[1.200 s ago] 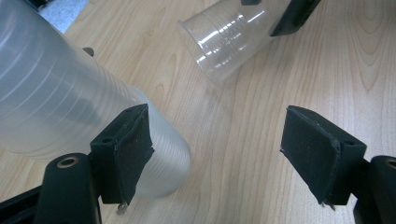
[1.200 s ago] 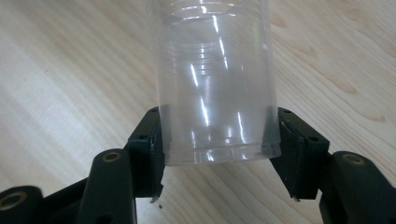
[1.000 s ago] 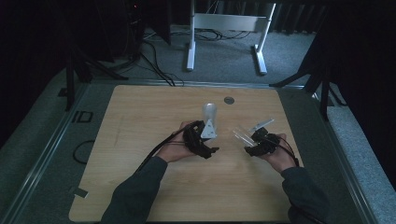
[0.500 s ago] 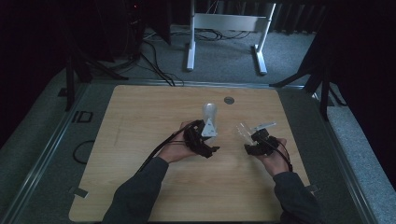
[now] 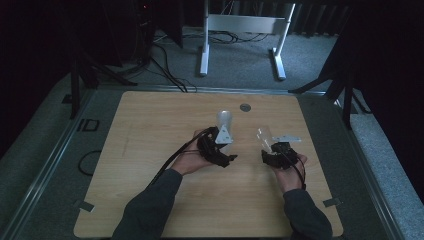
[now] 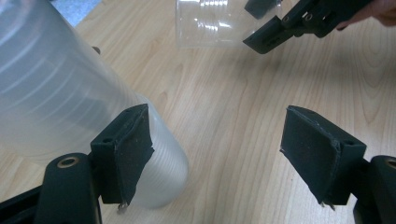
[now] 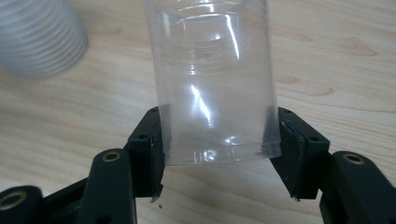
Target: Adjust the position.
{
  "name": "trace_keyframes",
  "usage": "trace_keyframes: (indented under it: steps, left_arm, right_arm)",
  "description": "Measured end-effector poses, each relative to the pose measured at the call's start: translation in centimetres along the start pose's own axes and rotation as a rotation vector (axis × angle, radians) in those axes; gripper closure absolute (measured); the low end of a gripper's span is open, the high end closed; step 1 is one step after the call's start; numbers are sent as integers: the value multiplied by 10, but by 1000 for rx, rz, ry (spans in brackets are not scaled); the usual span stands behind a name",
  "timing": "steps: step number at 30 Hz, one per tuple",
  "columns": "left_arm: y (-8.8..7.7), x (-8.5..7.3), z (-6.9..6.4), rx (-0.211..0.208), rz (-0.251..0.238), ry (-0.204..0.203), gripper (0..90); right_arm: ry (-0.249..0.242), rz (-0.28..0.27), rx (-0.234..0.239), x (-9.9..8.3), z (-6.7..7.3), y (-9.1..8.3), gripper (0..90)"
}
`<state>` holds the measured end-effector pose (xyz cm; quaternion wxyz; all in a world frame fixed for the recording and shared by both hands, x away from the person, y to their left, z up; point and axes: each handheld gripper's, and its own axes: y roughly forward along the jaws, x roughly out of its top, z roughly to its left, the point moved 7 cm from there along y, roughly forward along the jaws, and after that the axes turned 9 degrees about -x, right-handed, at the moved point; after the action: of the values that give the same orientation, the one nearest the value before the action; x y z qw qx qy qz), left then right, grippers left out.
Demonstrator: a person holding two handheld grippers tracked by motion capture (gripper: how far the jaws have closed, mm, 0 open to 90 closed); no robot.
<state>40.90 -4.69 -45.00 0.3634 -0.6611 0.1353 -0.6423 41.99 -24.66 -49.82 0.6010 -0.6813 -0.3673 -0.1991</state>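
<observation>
Right tongs (image 7: 219, 158): jaws closed on the base end of a clear, thin-walled plastic cup (image 7: 215, 84), one pad on each side of the wall; the cup lies tipped, its mouth pointing away from the tongs over the bench (image 5: 150, 150).

Left tongs (image 6: 219, 154): jaws stand part open with bare wood between the pads. A frosted white, ribbed stack of plastic cups (image 6: 70, 102) lies against the outer face of one jaw, not between the pads. So nothing gripped there. In the high view the stack (image 5: 224, 121) reaches forward from the left tongs (image 5: 220, 150); the clear cup (image 5: 264, 137) juts from the right tongs (image 5: 275, 155).

Risks, as a judgement:
- Thin clear wall may buckle or pop out if the squeeze tightens, the hold being low by the base.
- The stack is round and lying on its side; a nudge from the left jaw could roll it off.
- Two tongs sit near each other; cup mouth could clip the stack.

Room: open wood ahead and to the outer side of both tongs; bench edges well apart from them. A small grey round disc (image 5: 245, 107) lies beyond the stack.
</observation>
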Motion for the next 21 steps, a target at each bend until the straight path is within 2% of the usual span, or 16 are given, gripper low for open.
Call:
trace_keyframes:
  steps: [5,7,11,12,14,21]
  left_arm:
    - [-2,3,1,-8,-38,-28,243]
    - [-2,4,1,-6,-38,-27,243]
    - [-3,5,0,-2,-48,-28,243]
    - [-3,5,0,-2,-48,-28,243]
    - [-3,7,0,3,-60,-33,243]
    - [-1,8,-1,2,-71,-49,243]
  right_arm:
    - [5,-59,-48,1,2,-3,417]
    - [4,-68,-53,1,3,-3,418]
    - [36,-126,-53,4,5,-7,417]
    - [36,-126,-53,4,5,-7,417]
    - [56,-165,-51,6,6,-9,418]
    - [81,-242,-49,11,8,-15,418]
